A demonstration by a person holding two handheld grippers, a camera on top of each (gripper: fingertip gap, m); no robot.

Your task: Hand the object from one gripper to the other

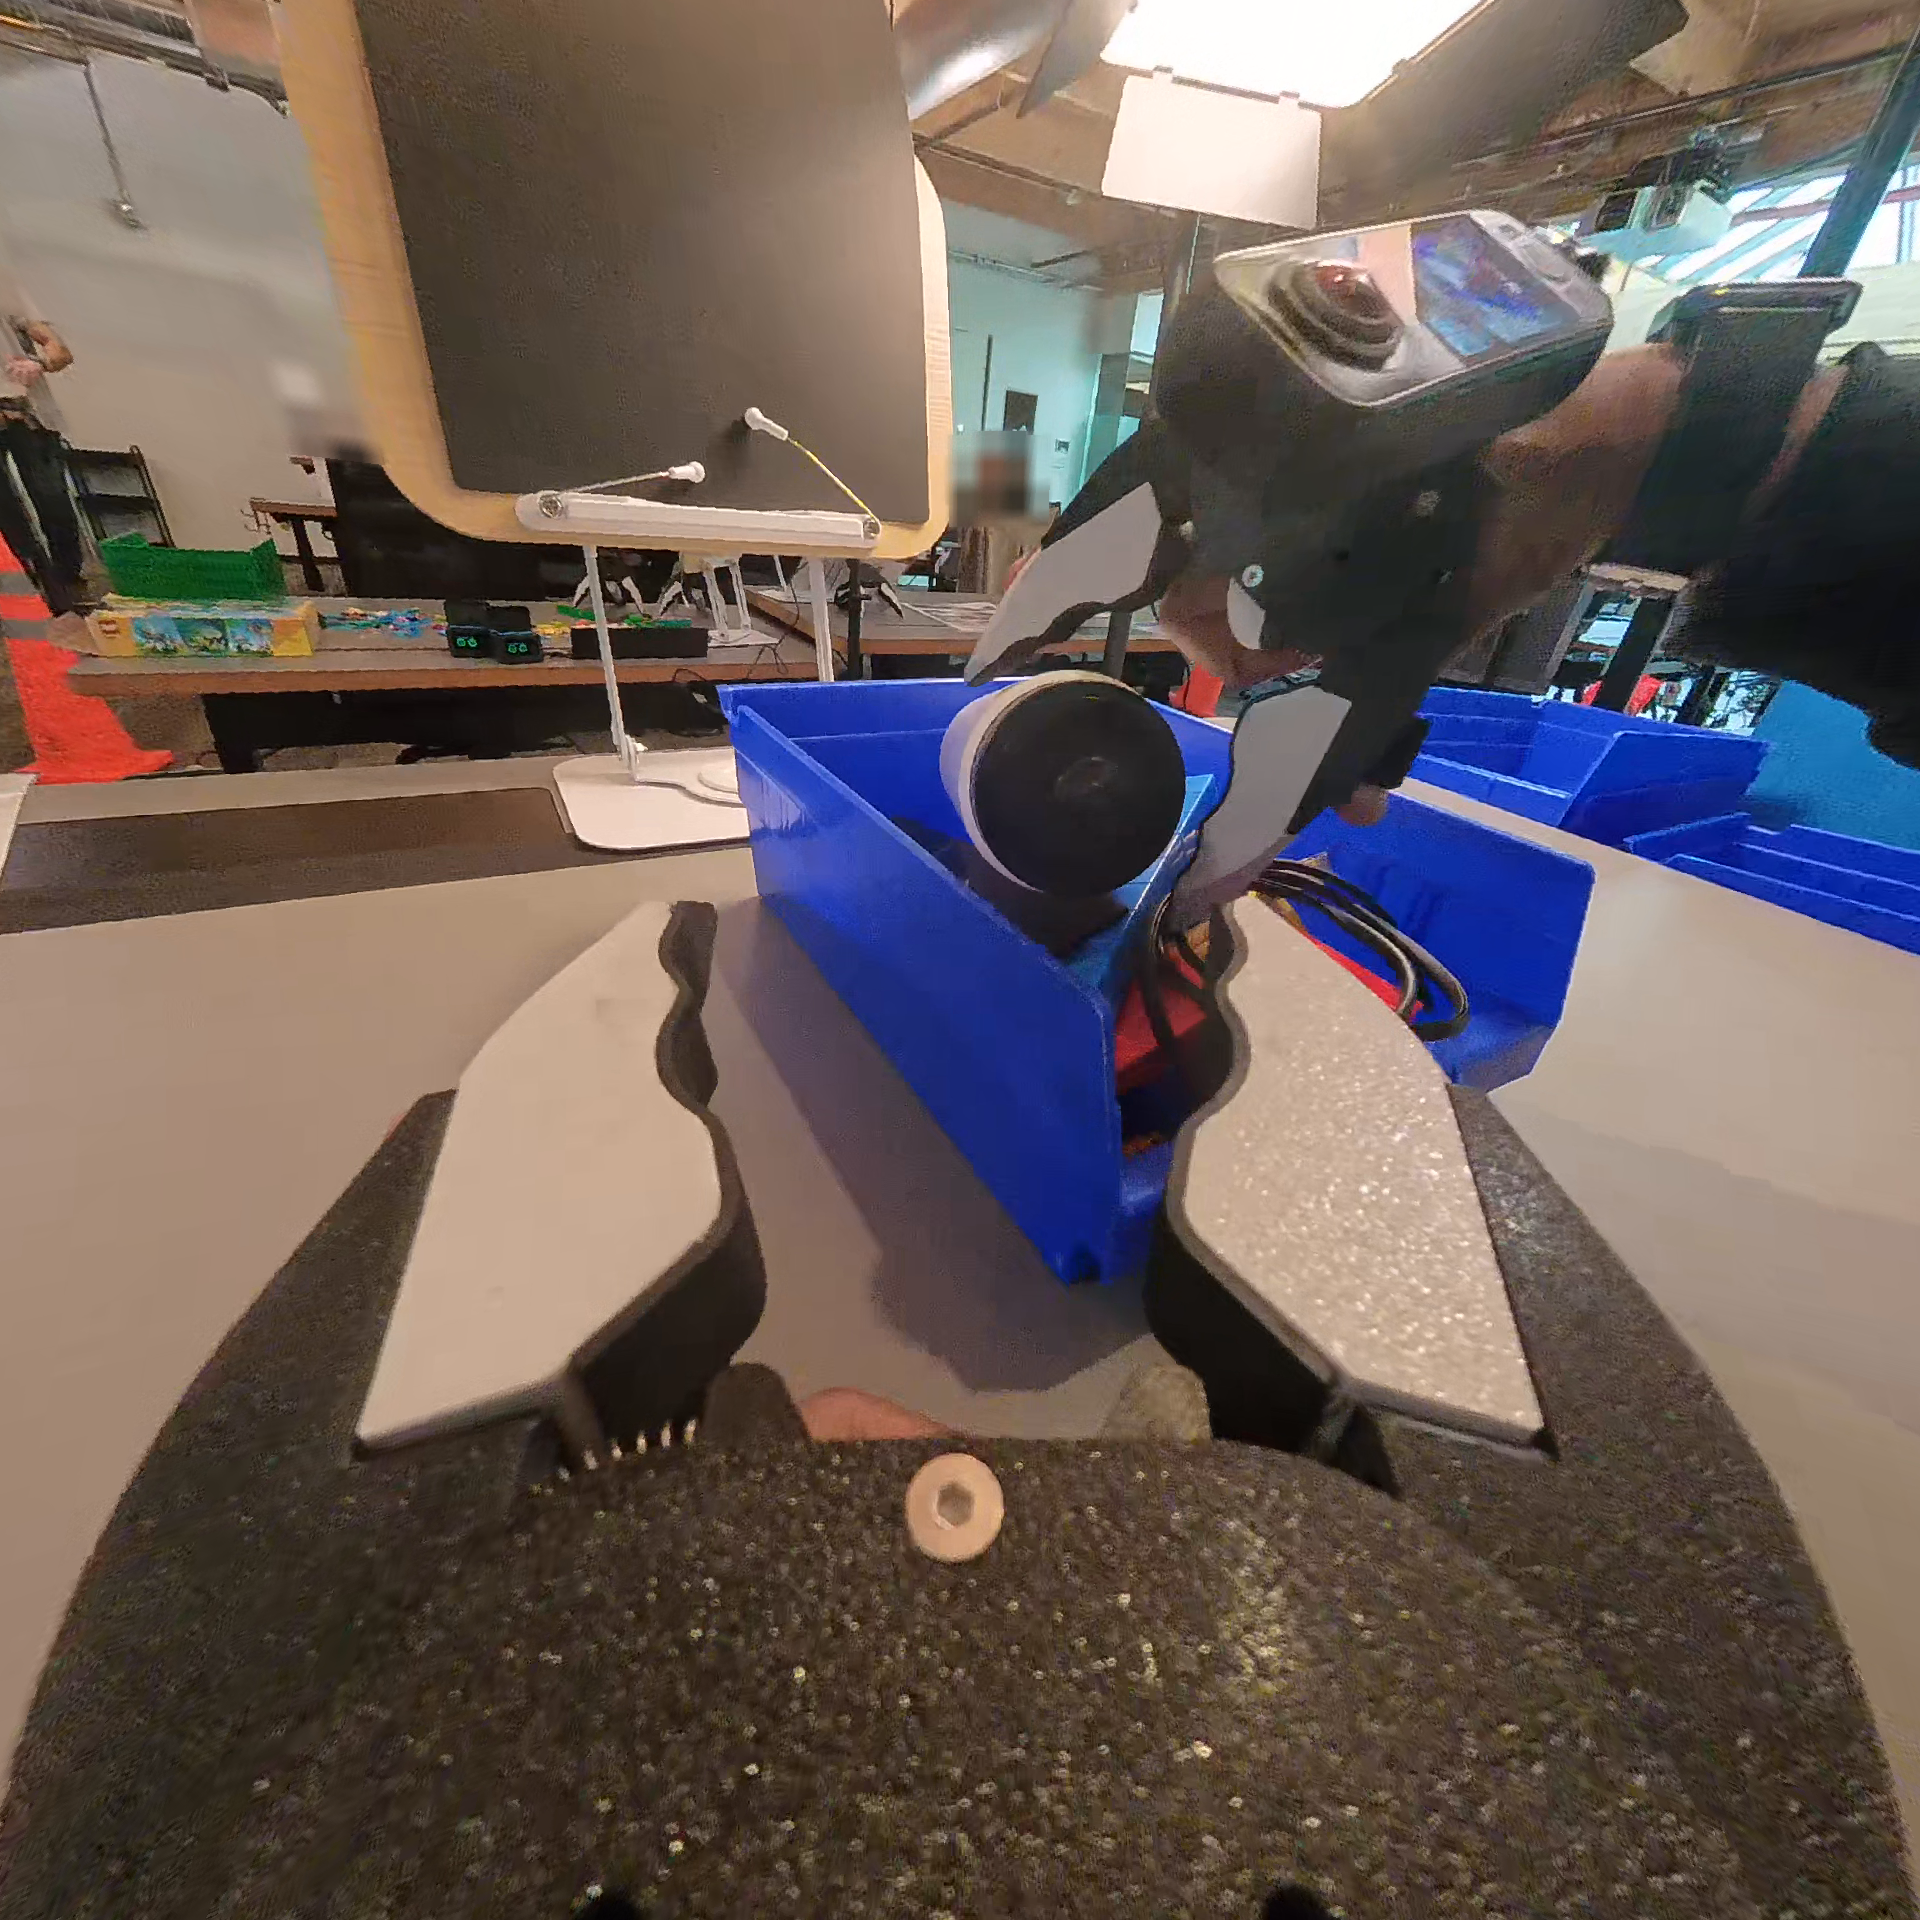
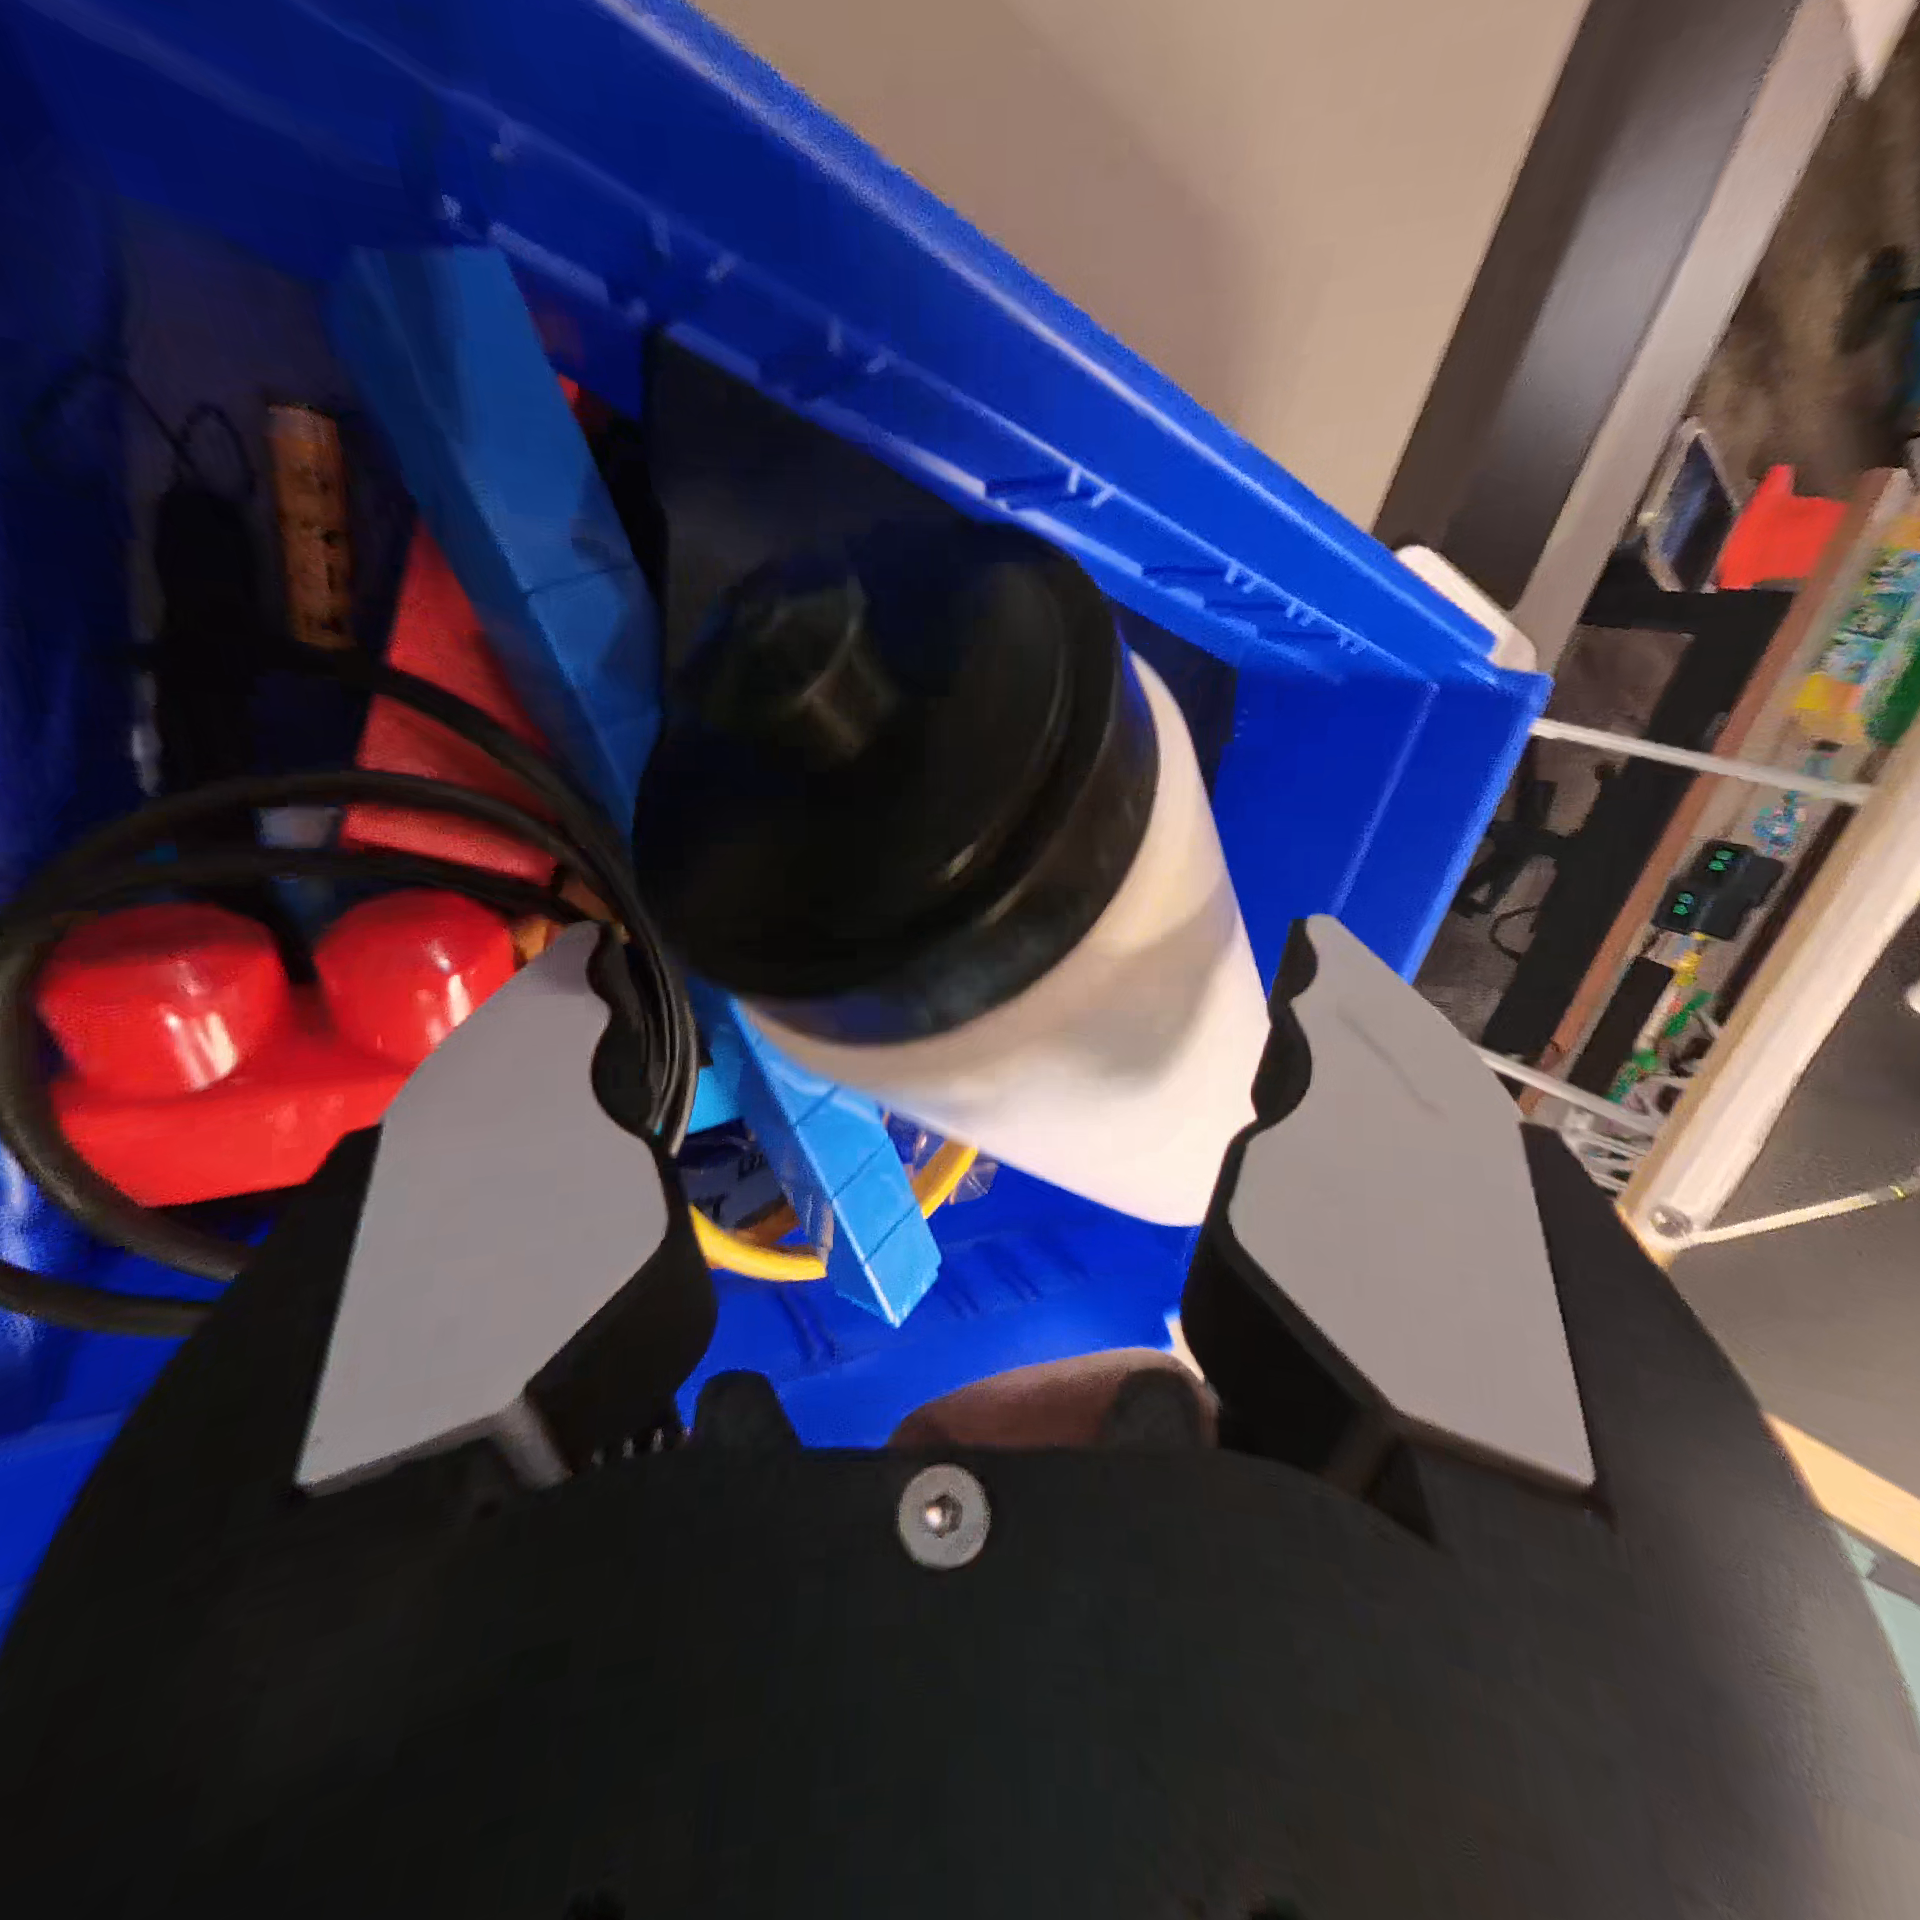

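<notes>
Jaws of the right gripper [image 2: 940, 1023] gape wide over the white jar [image 2: 1091, 997] in the blue bin [image 1: 935, 997], apparently poised to grab; the left gripper [image 1: 956, 997] beside the bin waits wide, empty.

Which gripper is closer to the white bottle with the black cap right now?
Right. The right gripper hangs open over the blue bin, fingers either side of the white bottle. The left gripper sits open, back at the bin's near corner.

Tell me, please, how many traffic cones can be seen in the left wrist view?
2 at least partly: one orange cone at the far left edge beside the background table, another peeking out behind the blue bin. Others may be hidden.
</notes>
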